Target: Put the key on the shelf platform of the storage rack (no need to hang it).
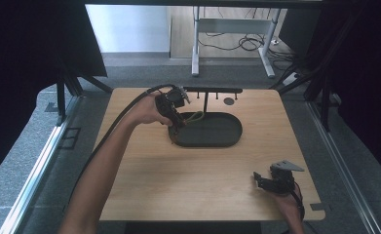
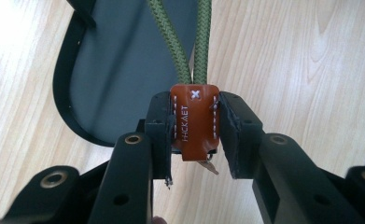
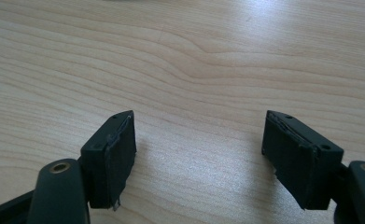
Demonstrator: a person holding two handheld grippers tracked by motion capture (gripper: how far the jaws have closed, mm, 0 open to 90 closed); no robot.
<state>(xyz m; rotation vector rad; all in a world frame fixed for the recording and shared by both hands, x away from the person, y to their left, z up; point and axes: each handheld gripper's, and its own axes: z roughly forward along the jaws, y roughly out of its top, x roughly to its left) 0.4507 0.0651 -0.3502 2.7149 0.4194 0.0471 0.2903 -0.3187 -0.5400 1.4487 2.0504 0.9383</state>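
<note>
In the left gripper view the green cord (image 2: 180, 42) runs off the top edge, so its far end is cut off. The tab's (image 2: 194, 122) sides are covered by the left tool's (image 2: 194, 133) pads, and the metal bit beneath it is too hidden to identify. The tray (image 2: 119, 70) is cropped at the top.

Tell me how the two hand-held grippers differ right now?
The left hand-held gripper is shut on a brown leather tag with green cord, over the dark tray. The right hand-held gripper stands open and holds nothing, at the table's near edge. Both have black jaws.
</note>
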